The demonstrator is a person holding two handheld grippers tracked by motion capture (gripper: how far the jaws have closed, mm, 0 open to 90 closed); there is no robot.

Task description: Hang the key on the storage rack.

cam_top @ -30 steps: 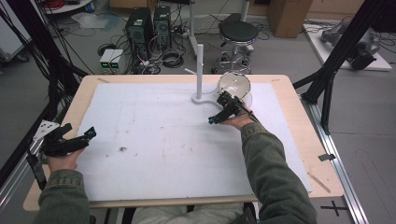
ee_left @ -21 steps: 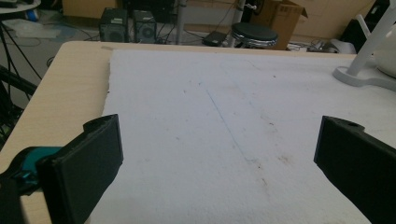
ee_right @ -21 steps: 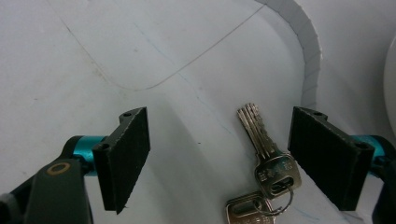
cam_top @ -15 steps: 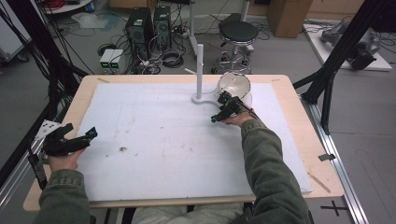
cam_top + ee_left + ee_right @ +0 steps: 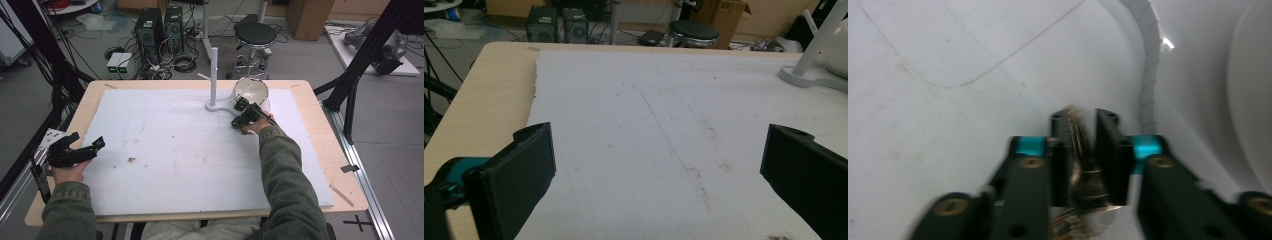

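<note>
The right gripper (image 5: 243, 113) sits at the far right of the white foam-covered table (image 5: 165, 145), just in front of a clear, round glass bowl (image 5: 251, 90) that is tipped on its side with its mouth facing the person. Its jaws have just been closing, and in the right gripper view they now stand nearly together on a thin, upright edge of clear glass (image 5: 1083, 150) that runs up between the two black pads (it looks like the bowl's rim, though the blur keeps me from being sure). The curved white wall of the bowl rises immediately to the right of the jaws in that view.

The bowl lies directly beyond the right gripper, touching or nearly touching the flat round base of a white plastic stand with a tall upright post (image 5: 214, 75), which is just to the bowl's left. The pinched edge runs along the jaws' own length, so any lift would probably have to carry the bowl up and clear of the post.

The left gripper (image 5: 75, 150) rests well apart at the near left edge of the table, its jaws spread wide with nothing between them; the right hand is far nearer the bowl.
</note>
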